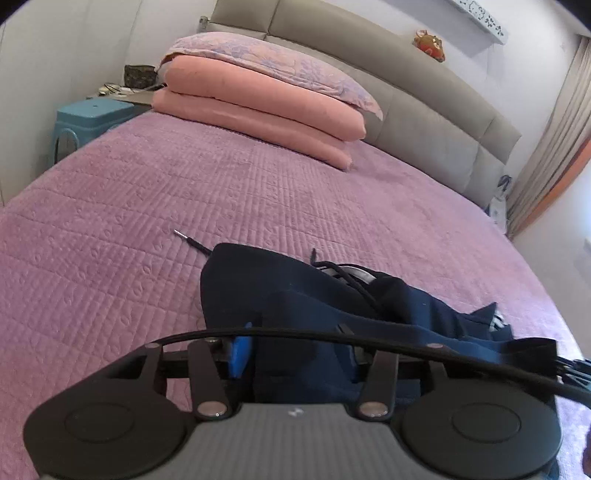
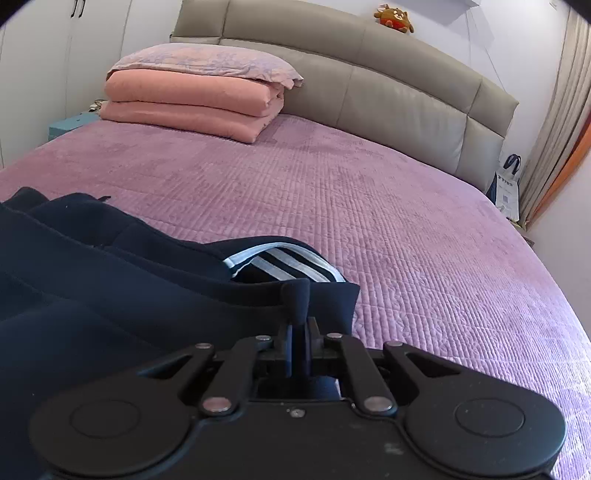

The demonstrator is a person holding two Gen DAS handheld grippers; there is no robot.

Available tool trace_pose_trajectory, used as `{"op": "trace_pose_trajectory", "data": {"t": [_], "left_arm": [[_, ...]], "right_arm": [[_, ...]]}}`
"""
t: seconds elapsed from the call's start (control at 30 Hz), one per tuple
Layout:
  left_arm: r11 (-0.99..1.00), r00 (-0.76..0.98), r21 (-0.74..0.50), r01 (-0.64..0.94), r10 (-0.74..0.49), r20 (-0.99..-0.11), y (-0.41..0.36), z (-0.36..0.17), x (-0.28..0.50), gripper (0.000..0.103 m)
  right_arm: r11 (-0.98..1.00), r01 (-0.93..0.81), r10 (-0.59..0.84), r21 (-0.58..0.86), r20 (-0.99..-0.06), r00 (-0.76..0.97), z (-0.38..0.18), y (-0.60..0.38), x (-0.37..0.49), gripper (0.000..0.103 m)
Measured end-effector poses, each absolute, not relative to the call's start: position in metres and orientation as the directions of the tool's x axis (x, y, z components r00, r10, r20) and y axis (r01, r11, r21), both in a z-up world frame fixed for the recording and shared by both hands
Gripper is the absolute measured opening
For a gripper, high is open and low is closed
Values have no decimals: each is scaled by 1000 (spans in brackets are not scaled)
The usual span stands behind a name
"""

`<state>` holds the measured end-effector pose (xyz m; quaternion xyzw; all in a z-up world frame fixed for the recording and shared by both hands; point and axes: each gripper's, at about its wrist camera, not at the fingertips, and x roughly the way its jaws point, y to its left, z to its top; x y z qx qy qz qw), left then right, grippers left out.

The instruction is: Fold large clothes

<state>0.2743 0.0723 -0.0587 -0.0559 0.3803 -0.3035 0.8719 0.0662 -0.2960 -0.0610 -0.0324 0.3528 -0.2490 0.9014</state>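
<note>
The bed fills both my views, its purple quilted cover running up to a grey padded headboard. Near the headboard, on the left side of the bed, sits a folded pink duvet with a floral pillow on top.

The navy garment lies bunched on the near part of the cover, right in front of my tongs. Its long axis runs roughly across my view, from my left tongs toward my right ones. On the right it ends in a corner with white stripes showing inside the fold. On the left end, the drawcord trails out over the cover, its metal tip pointing away toward the far left.

My right tongs are pressed together, pinching a fold of the navy cloth, which stands up between the fingers. My left tongs stand spread, with the navy cloth heaped between and over the fingers; I cannot tell whether they grip it.

A teal stool stands beside the bed on the left. On the far right, by the curtain, a white shopping bag stands on the floor; what it holds I cannot tell. A small plush toy sits on top of the headboard.
</note>
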Motion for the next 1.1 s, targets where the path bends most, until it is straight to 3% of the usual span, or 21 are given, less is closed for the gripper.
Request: {"op": "trace_pose_trajectory", "data": {"t": [0.03,0.07,0.1,0.3,0.67,0.77,0.93,1.03,1.1], "left_arm": [[812,517,-332,480,-568,-641,69,-63,277,47],[815,502,-333,474,-560,-659,66,-68,279,34],[819,502,-325,473,-553,-665,63,-71,276,15],[801,574,-373,468,-596,-561,77,-40,254,10],[763,715,-394,512,-633,-297,78,54,275,1],[790,735,-361,495,-602,-312,57,50,303,1],[825,670,-336,455,-565,-481,35,-11,323,3],[819,614,-349,455,-573,-543,42,-36,311,25],[830,610,-354,432,-558,-563,53,-46,307,47]], "right_arm": [[873,429,-474,-233,-619,626,-62,-295,67,7],[872,433,-473,-228,-621,625,-62,-296,67,7],[871,439,-472,-220,-622,625,-63,-296,64,7],[858,442,-505,-260,-585,635,-51,-285,54,6],[756,597,-654,-267,-267,708,43,-280,39,5],[755,614,-655,-228,-285,700,39,-304,70,5],[767,577,-631,-281,-496,597,-40,-337,130,6],[767,571,-599,-291,-642,478,-84,-350,141,7],[788,569,-558,-234,-661,501,-90,-352,130,12]]}}
